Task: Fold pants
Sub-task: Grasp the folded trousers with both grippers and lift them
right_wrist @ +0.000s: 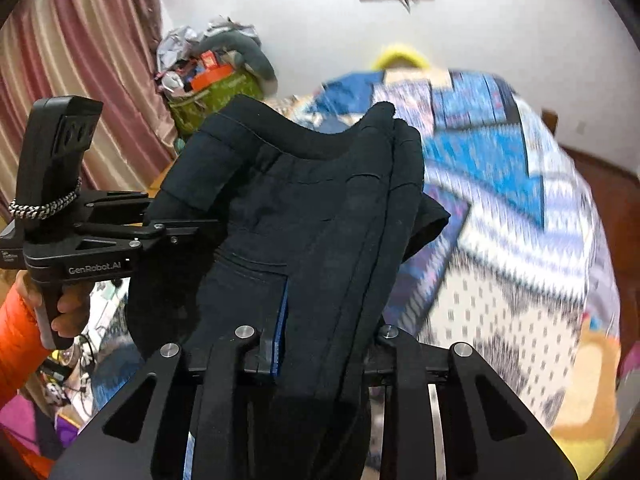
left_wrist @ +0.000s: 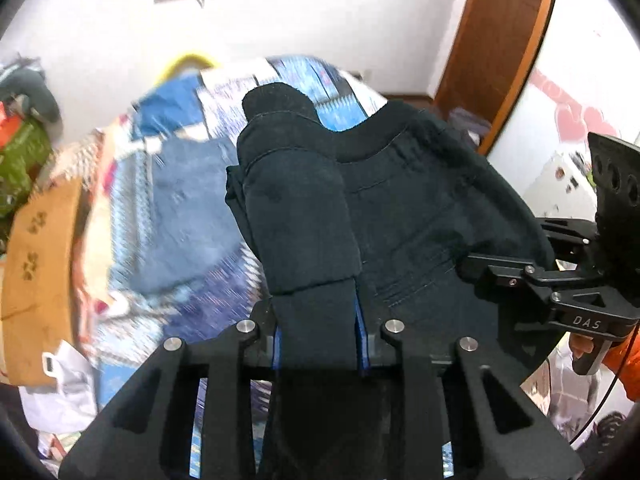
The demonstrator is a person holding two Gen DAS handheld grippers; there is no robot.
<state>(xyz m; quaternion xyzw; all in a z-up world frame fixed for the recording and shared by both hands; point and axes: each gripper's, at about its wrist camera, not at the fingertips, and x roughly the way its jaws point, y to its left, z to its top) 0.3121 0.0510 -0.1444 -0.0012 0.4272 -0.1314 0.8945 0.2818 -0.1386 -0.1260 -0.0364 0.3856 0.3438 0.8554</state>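
the dark pants [left_wrist: 400, 208] hang in the air above the patterned bedspread [left_wrist: 176, 200], stretched by one edge between the two tools, with the long run of cloth dropping away toward the bed. the left gripper [left_wrist: 320, 328] is clamped on one end of that edge, and the right gripper [right_wrist: 320, 344] is clamped on the other. neither hand is nearer, so the fold likely needs both moving together.

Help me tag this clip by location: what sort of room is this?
Most likely a bedroom in a home. A bed covered by a blue patterned quilt fills the middle, pink curtains hang at one side, and a wooden door frame stands by the white wall.
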